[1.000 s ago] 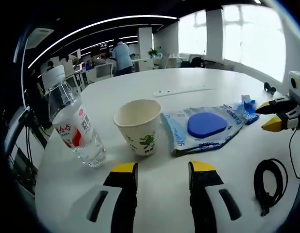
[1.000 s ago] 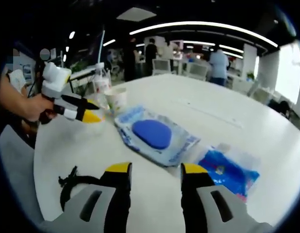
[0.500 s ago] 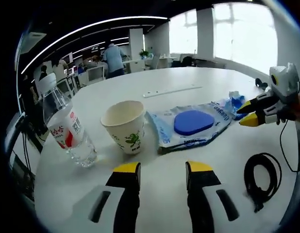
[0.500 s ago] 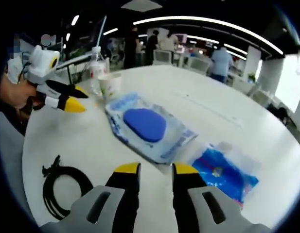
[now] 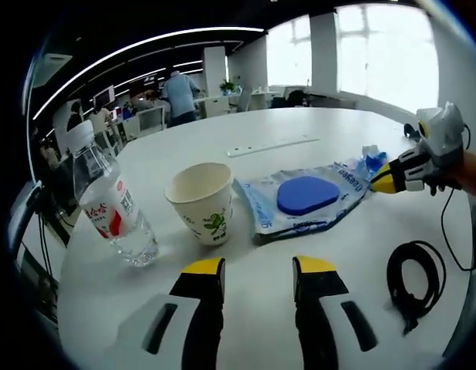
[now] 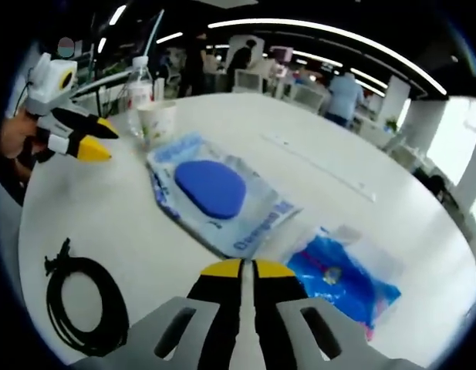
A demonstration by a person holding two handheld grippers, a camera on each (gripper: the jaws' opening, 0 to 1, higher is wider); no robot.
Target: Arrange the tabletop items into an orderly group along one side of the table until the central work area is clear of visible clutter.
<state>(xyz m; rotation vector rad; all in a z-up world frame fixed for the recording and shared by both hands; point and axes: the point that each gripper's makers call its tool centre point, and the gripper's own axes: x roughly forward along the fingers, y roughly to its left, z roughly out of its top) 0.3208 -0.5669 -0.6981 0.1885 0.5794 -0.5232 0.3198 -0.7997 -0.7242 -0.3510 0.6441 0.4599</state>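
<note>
In the left gripper view a clear water bottle (image 5: 110, 208) with a red label, a paper cup (image 5: 200, 202) and a flat packet holding a blue pad (image 5: 307, 196) lie in a row on the white table (image 5: 253, 247). My left gripper (image 5: 258, 268) is open, short of the cup and empty. My right gripper (image 5: 384, 181) hovers shut by a small blue packet (image 5: 370, 160). In the right gripper view my right gripper (image 6: 241, 268) is shut on nothing, just short of the pad packet (image 6: 210, 189) and the small blue packet (image 6: 342, 274). The left gripper (image 6: 99, 143) shows at far left.
A coiled black cable (image 5: 413, 281) lies near the table's edge, also visible as the cable (image 6: 79, 301) in the right gripper view. A thin white strip (image 5: 272, 144) lies farther out. The cup (image 6: 156, 119) and bottle (image 6: 137, 89) stand beyond the left gripper. People and desks fill the background.
My right gripper's jaws have closed from open to shut, empty, and it has moved forward toward the packets. The left gripper has stayed open and shifted only slightly.
</note>
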